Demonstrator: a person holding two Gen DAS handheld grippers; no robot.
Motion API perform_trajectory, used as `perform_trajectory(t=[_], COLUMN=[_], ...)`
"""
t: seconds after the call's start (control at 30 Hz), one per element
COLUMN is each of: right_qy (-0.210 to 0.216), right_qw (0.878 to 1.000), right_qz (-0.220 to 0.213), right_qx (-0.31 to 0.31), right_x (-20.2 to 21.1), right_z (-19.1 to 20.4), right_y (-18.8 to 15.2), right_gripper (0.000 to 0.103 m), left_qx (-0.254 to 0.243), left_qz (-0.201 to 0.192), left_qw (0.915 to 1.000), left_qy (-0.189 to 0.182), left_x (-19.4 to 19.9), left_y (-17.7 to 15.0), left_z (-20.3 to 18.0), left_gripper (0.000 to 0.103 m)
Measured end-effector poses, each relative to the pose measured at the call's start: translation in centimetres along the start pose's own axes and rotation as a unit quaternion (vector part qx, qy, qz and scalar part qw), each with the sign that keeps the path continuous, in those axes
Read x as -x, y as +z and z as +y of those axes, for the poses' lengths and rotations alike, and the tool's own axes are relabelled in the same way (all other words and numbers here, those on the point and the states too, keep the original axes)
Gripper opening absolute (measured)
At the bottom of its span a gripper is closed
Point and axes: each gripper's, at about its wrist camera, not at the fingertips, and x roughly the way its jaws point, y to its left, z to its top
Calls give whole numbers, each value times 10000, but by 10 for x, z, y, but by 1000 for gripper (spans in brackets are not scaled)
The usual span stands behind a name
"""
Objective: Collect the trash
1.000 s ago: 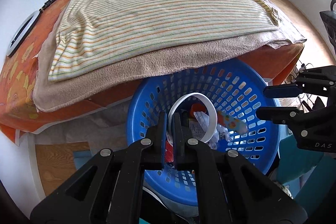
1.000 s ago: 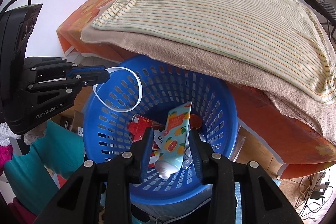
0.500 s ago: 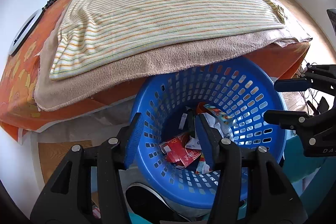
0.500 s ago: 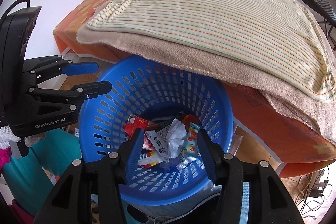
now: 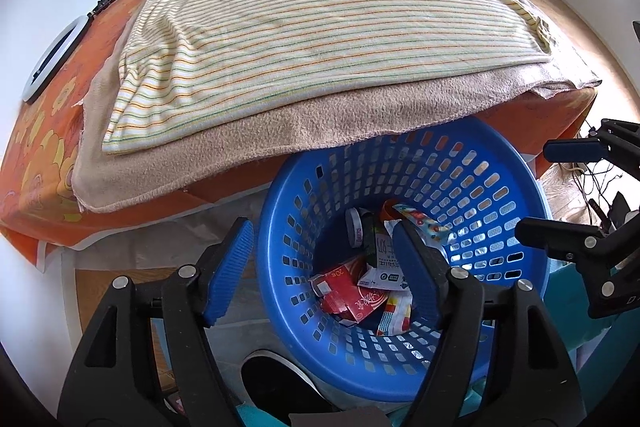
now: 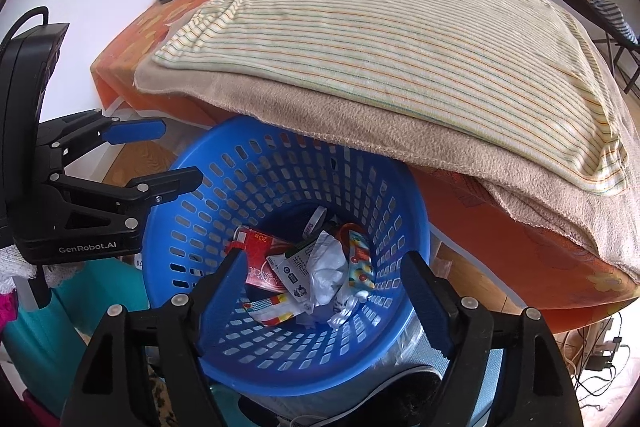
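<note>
A blue perforated plastic basket (image 5: 472,163) stands on the floor against the bed edge; it also shows in the right wrist view (image 6: 280,163). Inside lie trash items: a red packet (image 5: 352,301), a white printed wrapper (image 6: 296,269), crumpled white paper (image 6: 328,267), a colourful fruit-print tube (image 6: 360,263) and a white ring (image 5: 354,229). My left gripper (image 5: 324,263) is open and empty above the basket's near rim. My right gripper (image 6: 332,295) is open and empty above the basket too. Each gripper shows at the side of the other's view.
A bed with an orange floral sheet (image 5: 40,131), a beige blanket (image 5: 240,143) and a striped cover (image 5: 320,27) overhangs the basket's far rim. A white ring light (image 5: 52,55) lies by the wall. Teal fabric (image 6: 68,319) and cables (image 5: 592,187) lie beside the basket.
My left gripper opened and let the white ring drop into the basket. My right gripper opened and let the fruit-print tube drop in. Both have opened wider since.
</note>
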Motion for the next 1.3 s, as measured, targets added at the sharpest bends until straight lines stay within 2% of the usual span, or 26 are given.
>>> perform_trajectory(t=[0.37, 0.5, 0.87, 1.2, 1.3], right_qy=[-137, -254, -345, -249, -182], right_qw=[9997, 9994, 9976, 9933, 9932], right_qz=[-81, -149, -346, -884, -955], right_qx=[-192, -198, -484, -700, -636], right_x=[5, 7, 22, 56, 62], right_z=[-6, -6, -19, -32, -33], right_y=[2, 3, 12, 39, 50], right_gripper=[86, 86, 89, 89, 89], left_qx=[-71, -18, 173, 308, 356], left_qz=[17, -24, -362, -749, -902], left_qw=[10000, 10000, 9991, 9966, 9952], left_qy=[55, -92, -156, -158, -159], left_x=[3, 7, 30, 57, 66], left_y=[2, 5, 23, 55, 68], left_z=[-3, -3, 4, 10, 12], left_gripper=[74, 74, 74, 75, 79])
